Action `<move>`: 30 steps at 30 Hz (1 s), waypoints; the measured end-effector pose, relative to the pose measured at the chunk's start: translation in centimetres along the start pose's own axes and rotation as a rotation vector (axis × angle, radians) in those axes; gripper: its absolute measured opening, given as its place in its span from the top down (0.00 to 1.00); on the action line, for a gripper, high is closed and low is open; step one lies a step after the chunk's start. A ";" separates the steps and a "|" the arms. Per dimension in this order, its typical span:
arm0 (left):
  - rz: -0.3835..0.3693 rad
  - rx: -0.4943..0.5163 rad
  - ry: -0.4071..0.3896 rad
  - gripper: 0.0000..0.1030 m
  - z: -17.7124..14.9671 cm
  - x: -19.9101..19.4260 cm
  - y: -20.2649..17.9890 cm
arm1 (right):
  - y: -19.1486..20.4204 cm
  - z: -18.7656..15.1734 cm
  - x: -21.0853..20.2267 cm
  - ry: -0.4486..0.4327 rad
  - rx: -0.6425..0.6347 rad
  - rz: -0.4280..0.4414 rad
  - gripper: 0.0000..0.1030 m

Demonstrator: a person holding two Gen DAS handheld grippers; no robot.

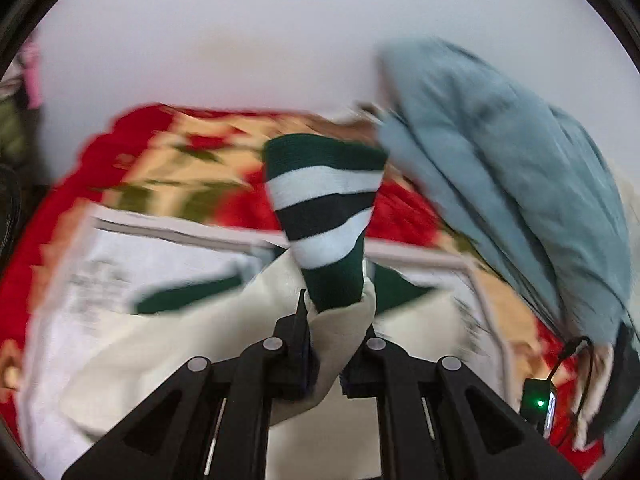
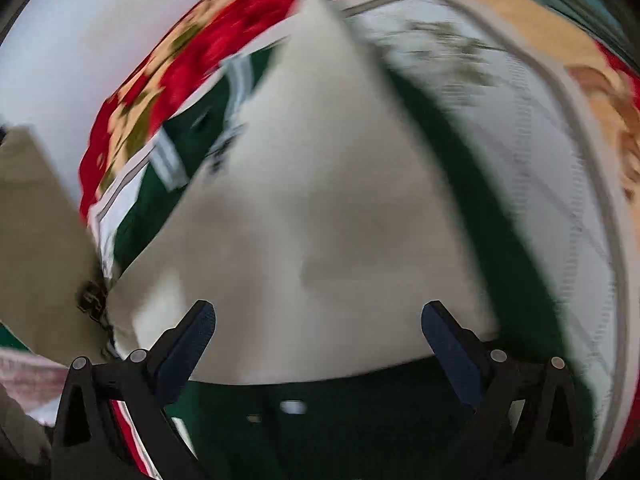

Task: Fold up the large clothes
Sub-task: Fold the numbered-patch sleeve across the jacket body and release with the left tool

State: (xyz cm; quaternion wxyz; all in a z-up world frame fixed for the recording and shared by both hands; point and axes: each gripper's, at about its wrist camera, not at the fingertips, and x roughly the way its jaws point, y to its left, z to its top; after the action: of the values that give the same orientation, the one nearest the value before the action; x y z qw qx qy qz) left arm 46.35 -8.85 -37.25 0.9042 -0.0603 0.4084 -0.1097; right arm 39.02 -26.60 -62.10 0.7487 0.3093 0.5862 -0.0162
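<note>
no readable text, print too blurred

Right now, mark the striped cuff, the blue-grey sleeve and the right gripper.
striped cuff [image 1: 324, 216], left wrist view, on a white band at mid-cuff.
blue-grey sleeve [image 1: 500, 152], left wrist view, on the middle of the fabric.
right gripper [image 2: 318, 330], right wrist view, midway between its open fingertips.

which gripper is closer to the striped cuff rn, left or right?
Left. The left gripper is shut on the sleeve just below the striped cuff. The right gripper hangs open over the cream body panel, holding nothing.
</note>
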 end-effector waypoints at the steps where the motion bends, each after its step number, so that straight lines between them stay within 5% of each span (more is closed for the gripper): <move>1: -0.017 0.019 0.036 0.93 -0.6 1.7 -2.1 | -1.5 0.1 -0.6 -0.005 0.019 0.003 0.00; 7: -0.001 0.106 0.289 0.90 -5.6 10.4 -10.1 | -8.4 1.5 -2.3 -0.013 0.075 -0.061 0.00; 10: 0.026 0.131 0.316 0.86 -7.1 10.6 -10.8 | -10.5 1.6 -3.0 -0.011 0.090 -0.073 0.00; 11: 0.022 0.134 0.319 0.75 -7.2 10.5 -10.6 | -11.2 1.7 -3.2 -0.010 0.092 -0.077 0.00; 12: 0.000 0.131 0.327 0.39 -7.5 10.4 -10.5 | -11.7 1.7 -3.5 -0.008 0.094 -0.076 0.00; 13: -0.033 0.117 0.335 0.14 -7.5 9.9 -10.1 | -12.2 1.8 -3.7 -0.006 0.096 -0.071 0.00; 14: -0.045 0.102 0.335 0.00 -7.4 9.7 -9.4 | -12.6 1.8 -4.0 -0.004 0.094 -0.066 0.00; 20: -0.035 -0.022 0.335 0.00 -7.5 6.8 -6.2 | -13.8 2.0 -6.1 0.013 0.084 -0.029 0.00; 23: 0.072 -0.059 0.311 0.00 -8.1 4.8 -3.3 | -13.1 1.5 -6.0 0.059 0.020 -0.050 0.00; 28: 0.310 -0.083 0.298 0.00 -11.3 1.0 2.3 | -10.3 1.5 -1.1 0.202 -0.216 -0.203 0.02; 29: 0.348 -0.078 0.302 0.00 -12.1 0.7 3.3 | -9.8 1.4 -0.2 0.220 -0.255 -0.217 0.08; 30: 0.397 -0.073 0.311 0.00 -13.0 0.4 4.3 | -9.3 1.7 1.0 0.232 -0.290 -0.233 0.42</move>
State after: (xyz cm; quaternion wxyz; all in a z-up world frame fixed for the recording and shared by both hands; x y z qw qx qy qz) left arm 37.44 -5.01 -46.94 0.8314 0.0060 0.5502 0.0769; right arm 37.20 -34.65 -66.88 0.7057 0.1283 0.6965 0.0177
